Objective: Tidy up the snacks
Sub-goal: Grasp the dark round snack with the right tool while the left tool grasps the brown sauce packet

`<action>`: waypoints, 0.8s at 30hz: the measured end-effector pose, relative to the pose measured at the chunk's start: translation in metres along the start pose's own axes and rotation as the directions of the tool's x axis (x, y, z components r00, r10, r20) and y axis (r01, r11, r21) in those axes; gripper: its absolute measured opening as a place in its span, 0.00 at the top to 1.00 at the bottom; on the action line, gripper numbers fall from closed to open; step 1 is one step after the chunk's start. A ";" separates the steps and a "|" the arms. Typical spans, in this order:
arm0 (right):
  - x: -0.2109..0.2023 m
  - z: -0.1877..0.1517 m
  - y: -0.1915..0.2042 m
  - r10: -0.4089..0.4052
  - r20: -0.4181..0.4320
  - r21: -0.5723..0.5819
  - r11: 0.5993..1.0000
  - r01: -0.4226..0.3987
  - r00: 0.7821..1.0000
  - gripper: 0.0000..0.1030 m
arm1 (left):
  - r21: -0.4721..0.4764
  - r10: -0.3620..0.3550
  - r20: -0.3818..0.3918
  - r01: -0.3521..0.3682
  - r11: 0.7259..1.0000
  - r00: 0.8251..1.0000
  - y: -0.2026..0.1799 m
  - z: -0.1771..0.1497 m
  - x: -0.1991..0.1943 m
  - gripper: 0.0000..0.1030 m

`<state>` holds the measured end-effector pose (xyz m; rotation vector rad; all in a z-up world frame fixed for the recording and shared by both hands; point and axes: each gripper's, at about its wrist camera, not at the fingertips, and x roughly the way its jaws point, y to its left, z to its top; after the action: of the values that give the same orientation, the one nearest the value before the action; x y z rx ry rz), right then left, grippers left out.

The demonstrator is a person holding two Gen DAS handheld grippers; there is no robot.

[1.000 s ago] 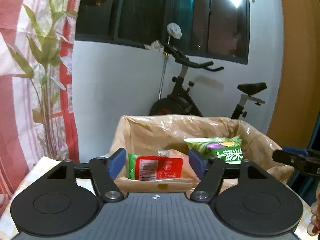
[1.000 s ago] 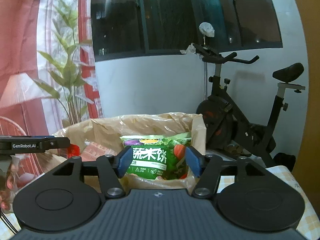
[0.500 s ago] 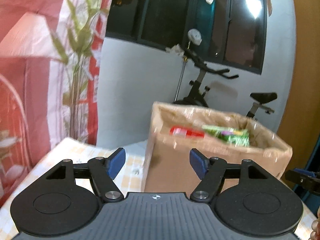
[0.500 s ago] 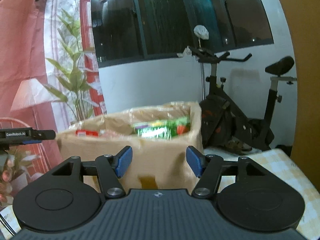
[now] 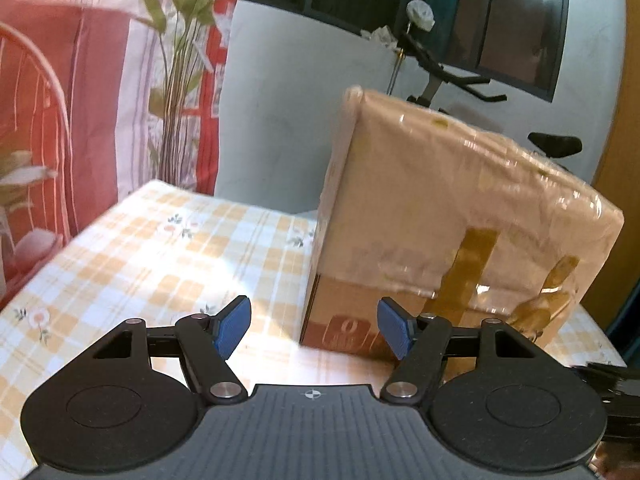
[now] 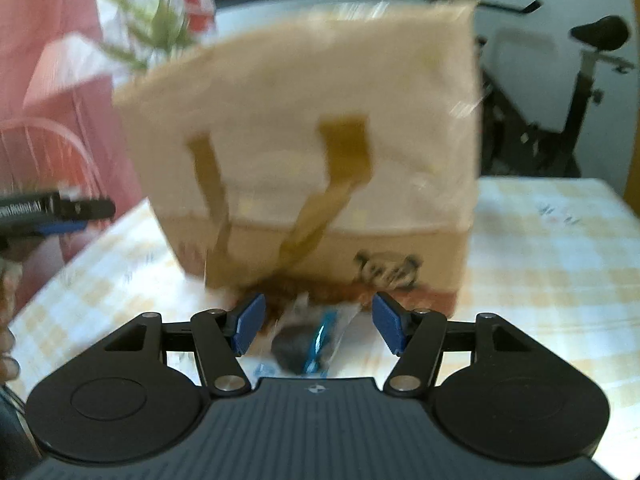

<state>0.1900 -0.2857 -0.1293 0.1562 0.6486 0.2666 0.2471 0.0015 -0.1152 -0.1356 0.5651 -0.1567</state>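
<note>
Left gripper [image 5: 314, 328] pitched down toward the table [image 5: 152, 248], blue pads apart, nothing between them. The checked cloth and the near bottom corner of the cardboard box [image 5: 452, 216] show through the gap. The box stands on the table at 1 o'clock from this gripper, wrapped in clear film, brown tape strips on its front.

Right gripper [image 6: 318, 330] also tilted down, jaws apart — pads touch nothing. A small clear snack packet [image 6: 312, 340] with a dark piece and a blue stripe lies on the table between the fingers, at 12 o'clock and just in front of the box's base. View is motion-blurred, so print on the packet is unreadable.

The other gripper's black finger enters the right wrist view at 9 o'clock, beside the box, apart from it.
</note>
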 end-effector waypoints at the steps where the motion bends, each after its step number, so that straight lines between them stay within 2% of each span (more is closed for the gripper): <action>1: 0.007 -0.001 0.002 0.001 -0.018 -0.014 1.000 -0.001 1.000 0.39 | 0.000 0.002 -0.005 -0.002 1.000 1.000 0.001 -0.002 0.001 0.31; 3: 0.021 -0.002 0.007 -0.012 -0.051 -0.043 0.999 0.009 0.999 0.38 | -0.004 0.006 -0.016 -0.006 1.000 1.000 0.002 -0.004 0.003 0.31; 5: 0.035 -0.001 0.011 -0.032 -0.083 -0.060 0.998 0.027 0.996 0.30 | -0.007 0.007 -0.024 -0.007 1.000 1.000 0.002 -0.007 0.004 0.31; 6: 0.042 -0.001 0.013 -0.038 -0.104 -0.064 0.997 0.031 0.994 0.29 | -0.006 0.007 -0.028 -0.007 1.000 1.000 0.002 -0.009 0.004 0.31; 9: 0.056 -0.007 0.013 -0.045 -0.144 -0.065 0.997 0.036 0.989 0.30 | 0.000 0.003 -0.041 -0.003 1.000 0.999 0.000 -0.012 0.005 0.31; 10: 0.058 -0.010 0.011 -0.033 -0.146 -0.056 0.998 0.025 0.989 0.34 | 0.002 0.000 -0.047 0.000 1.000 0.999 0.000 -0.013 0.006 0.31; 11: 0.056 -0.013 0.010 -0.024 -0.138 -0.051 0.999 0.017 0.990 0.41 | 0.005 -0.003 -0.054 0.003 1.000 0.999 -0.001 -0.014 0.008 0.31; 14: 0.049 -0.018 0.008 -0.016 -0.115 -0.063 0.998 0.009 0.993 0.50 | 0.011 -0.015 -0.076 0.016 1.000 0.997 -0.006 -0.018 0.015 0.31; 18: 0.037 -0.026 0.004 -0.023 -0.092 -0.066 0.998 0.016 0.995 0.52 | 0.035 -0.046 -0.111 0.050 0.998 0.993 -0.017 -0.025 0.024 0.31; 22: 0.024 -0.034 -0.006 -0.073 -0.052 -0.071 0.995 0.069 0.996 0.52 | 0.068 -0.070 -0.157 0.082 0.994 0.985 -0.030 -0.034 0.037 0.31; 24: 0.019 -0.035 -0.015 -0.085 -0.030 -0.022 0.996 0.085 0.996 0.52 | 0.080 -0.083 -0.167 0.098 0.992 0.982 -0.037 -0.039 0.043 0.31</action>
<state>0.1855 -0.2919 -0.1712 0.1046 0.6815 0.1940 0.2577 -0.0463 -0.1637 -0.0630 0.7152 -0.2827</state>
